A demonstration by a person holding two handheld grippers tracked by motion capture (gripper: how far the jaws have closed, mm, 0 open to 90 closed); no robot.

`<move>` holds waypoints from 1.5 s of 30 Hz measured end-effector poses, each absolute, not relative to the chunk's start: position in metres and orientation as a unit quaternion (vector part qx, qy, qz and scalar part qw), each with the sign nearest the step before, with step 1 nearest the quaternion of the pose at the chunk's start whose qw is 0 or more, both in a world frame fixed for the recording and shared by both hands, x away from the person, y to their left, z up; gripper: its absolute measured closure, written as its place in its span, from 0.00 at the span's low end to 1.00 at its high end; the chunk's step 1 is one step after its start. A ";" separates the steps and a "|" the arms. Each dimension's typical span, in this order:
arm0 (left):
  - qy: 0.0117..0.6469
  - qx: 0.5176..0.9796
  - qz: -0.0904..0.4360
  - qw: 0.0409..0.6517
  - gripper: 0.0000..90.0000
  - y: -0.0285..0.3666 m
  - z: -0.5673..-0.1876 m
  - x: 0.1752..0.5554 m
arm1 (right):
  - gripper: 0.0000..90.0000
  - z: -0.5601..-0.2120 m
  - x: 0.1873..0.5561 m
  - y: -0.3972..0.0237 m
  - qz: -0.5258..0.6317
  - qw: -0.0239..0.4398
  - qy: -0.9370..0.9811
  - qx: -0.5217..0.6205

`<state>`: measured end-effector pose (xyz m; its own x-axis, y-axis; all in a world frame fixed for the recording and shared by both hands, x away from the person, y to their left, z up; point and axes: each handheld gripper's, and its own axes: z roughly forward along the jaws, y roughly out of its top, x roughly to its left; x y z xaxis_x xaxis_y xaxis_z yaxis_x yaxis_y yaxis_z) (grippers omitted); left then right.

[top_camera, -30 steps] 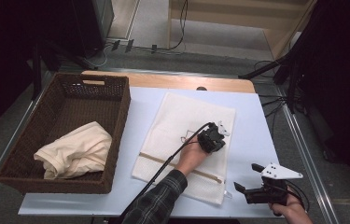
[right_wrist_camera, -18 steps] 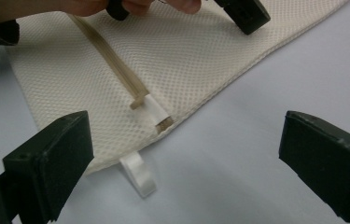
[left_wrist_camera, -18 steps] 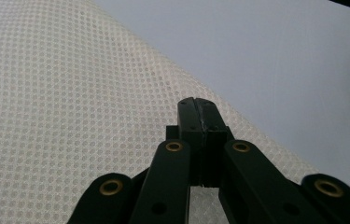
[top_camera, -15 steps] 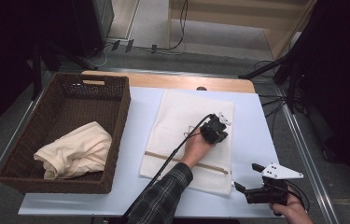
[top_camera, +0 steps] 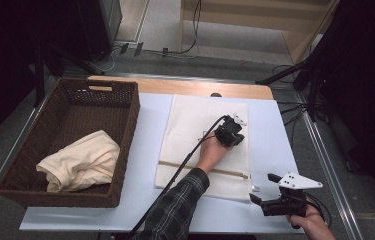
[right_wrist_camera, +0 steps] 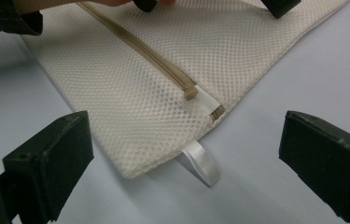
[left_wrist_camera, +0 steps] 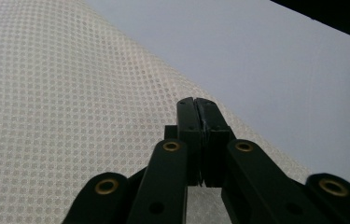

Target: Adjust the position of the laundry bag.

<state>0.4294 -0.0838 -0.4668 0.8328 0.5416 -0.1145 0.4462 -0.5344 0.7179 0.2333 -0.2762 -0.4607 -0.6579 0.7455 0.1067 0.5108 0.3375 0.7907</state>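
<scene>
1. Mesh bag (top_camera: 195, 125): cream synthetic net cloth, fine honeycomb holes, matt.
2. Zipper (right_wrist_camera: 140, 49): tan tape, slightly glossy plastic look; white ribbon loop (right_wrist_camera: 200, 163) at the corner, satin sheen.
3. Table top (top_camera: 150, 130): pale smooth sheet, matt.
4. Basket (top_camera: 55, 150): dark brown woven wicker, rough.
5. Cloth (top_camera: 80, 160) in the basket: cream soft fabric, matt, creased.
6. Left gripper (left_wrist_camera: 196, 105) and right gripper (right_wrist_camera: 184, 172): black matt plastic jaws; brass-coloured rivets on the left one.
</scene>
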 end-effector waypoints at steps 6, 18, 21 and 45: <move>0.270 0.879 0.054 0.390 0.65 -0.077 -0.459 0.423 | 0.04 -0.460 0.234 -0.279 0.426 0.140 0.806 0.387; 0.280 0.882 0.030 0.379 0.22 -0.062 -0.448 0.413 | 0.04 -0.461 0.239 -0.276 0.426 0.140 0.808 0.382; 0.278 0.886 0.043 0.369 0.18 -0.060 -0.446 0.409 | 0.04 -0.461 0.241 -0.276 0.424 0.141 0.809 0.381; 0.272 0.882 0.075 0.377 0.16 0.020 -0.410 0.350 | 0.04 -0.464 0.242 -0.273 0.413 0.142 0.812 0.386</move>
<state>0.3499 0.0204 -0.4099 0.8405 0.5368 -0.0739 0.4244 -0.5672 0.7058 0.2419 -0.2728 -0.4637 -0.6614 0.7448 0.0886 0.5100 0.3600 0.7812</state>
